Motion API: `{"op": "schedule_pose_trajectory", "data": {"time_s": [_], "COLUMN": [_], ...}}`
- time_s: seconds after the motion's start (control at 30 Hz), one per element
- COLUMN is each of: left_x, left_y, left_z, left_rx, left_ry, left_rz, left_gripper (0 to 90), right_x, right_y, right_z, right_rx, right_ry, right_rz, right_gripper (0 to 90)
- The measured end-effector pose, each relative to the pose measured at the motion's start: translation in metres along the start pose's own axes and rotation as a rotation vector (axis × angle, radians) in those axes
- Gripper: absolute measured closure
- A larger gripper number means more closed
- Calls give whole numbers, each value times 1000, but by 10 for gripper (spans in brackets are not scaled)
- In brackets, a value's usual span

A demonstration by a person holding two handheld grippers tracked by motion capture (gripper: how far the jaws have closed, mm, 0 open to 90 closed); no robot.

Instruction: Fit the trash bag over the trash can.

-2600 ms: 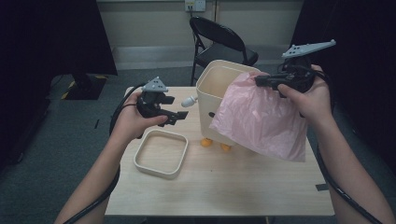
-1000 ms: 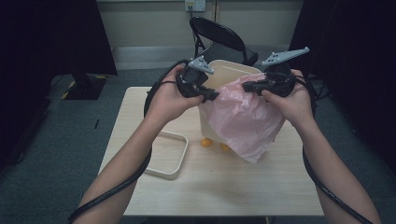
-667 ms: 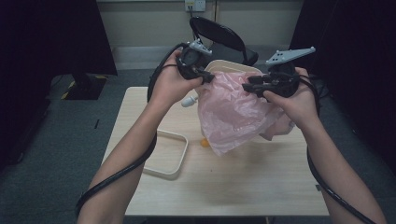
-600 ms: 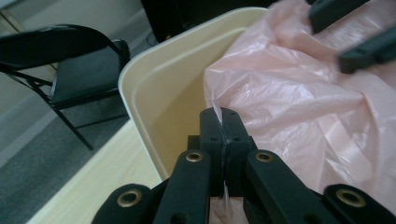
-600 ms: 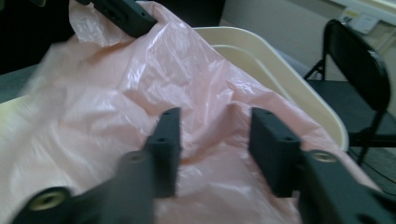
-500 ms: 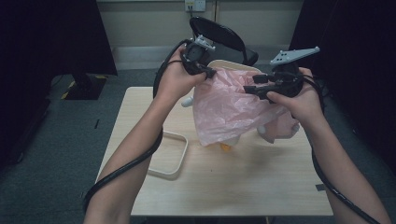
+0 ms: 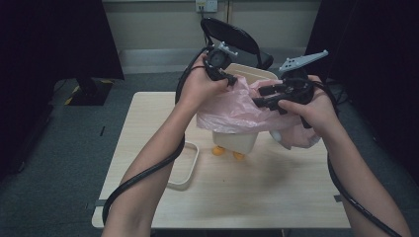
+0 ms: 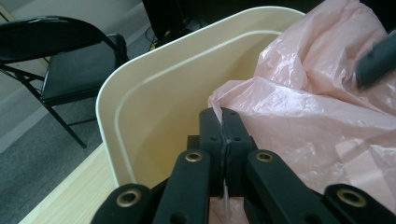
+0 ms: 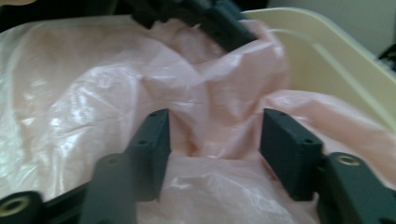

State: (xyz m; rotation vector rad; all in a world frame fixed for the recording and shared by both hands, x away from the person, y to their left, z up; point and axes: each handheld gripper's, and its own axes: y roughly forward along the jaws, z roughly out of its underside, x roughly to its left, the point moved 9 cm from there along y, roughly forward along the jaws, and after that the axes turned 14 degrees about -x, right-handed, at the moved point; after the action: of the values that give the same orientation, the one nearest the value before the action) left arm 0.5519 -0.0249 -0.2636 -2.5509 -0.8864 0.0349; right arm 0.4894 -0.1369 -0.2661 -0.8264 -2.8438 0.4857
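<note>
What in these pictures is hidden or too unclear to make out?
- High view: the inside of the cream bin is hidden by the pink bag and both hands.
- High view: the two orange things under the bin are partly covered by it; too small to name.
- Left gripper view: the bin's floor is hidden by the left gripper and the bag.
- Right gripper view: the bag's folds between the open right gripper are blurred.

Both tongs at a pink bag [image 7: 237,111] draped over a cream bin [image 7: 242,74]
</note>
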Motion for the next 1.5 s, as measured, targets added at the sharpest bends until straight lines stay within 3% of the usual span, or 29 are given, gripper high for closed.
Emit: {"op": "schedule_pose_trajectory", "data": {"time_s": [0.17,0.2,0.3,0.4,0.57,0.7,0.8,0.93,1.0,1.07,1.17,1.27,1.33,1.4,1.5], "left_x": [-1,0,1,3,4,2,0,-5,-6,-8,-8,-8,-6,-6,-12], "left_y": [-3,-4,-6,-7,-11,-14,-16,-17,-19,-21,-24,-27,-30,-32,-34], "left_z": [3,3,5,6,3,1,1,-2,-5,-7,-13,-22,-27,-33,-35], "left_rx": [2,-2,1,-8,-28,-37,-39,-64,-80,-88,-117,-185,-206,-233,-228], "left_ry": [4,6,8,-6,-9,-4,0,-8,-5,0,0,-8,13,-5,-7], "left_rz": [-5,-3,-9,-9,-18,-6,5,24,26,36,35,38,37,40,72], "left_gripper": [892,891,890,889,885,875,856,837,804,777,727,543,436,374,320], "right_x": [3,2,6,14,21,22,24,31,32,34,31,25,18,5,-14], "right_y": [7,6,3,3,21,31,32,32,30,26,20,12,7,3,3], "right_z": [3,-2,-15,-24,-12,-3,-4,-7,-10,-13,-18,-22,-25,-25,-20], "right_rx": [21,4,-49,-53,43,76,88,103,98,79,54,37,27,40,45], "right_ry": [14,9,25,7,-6,2,23,-2,-17,2,5,4,-9,-39,12], "right_rz": [-2,19,4,-25,-43,-51,-66,-64,-54,-72,-52,-23,38,131,165], "right_gripper": [446,426,409,396,386,507,647,801,815,825,860,875,882,884,886]}}
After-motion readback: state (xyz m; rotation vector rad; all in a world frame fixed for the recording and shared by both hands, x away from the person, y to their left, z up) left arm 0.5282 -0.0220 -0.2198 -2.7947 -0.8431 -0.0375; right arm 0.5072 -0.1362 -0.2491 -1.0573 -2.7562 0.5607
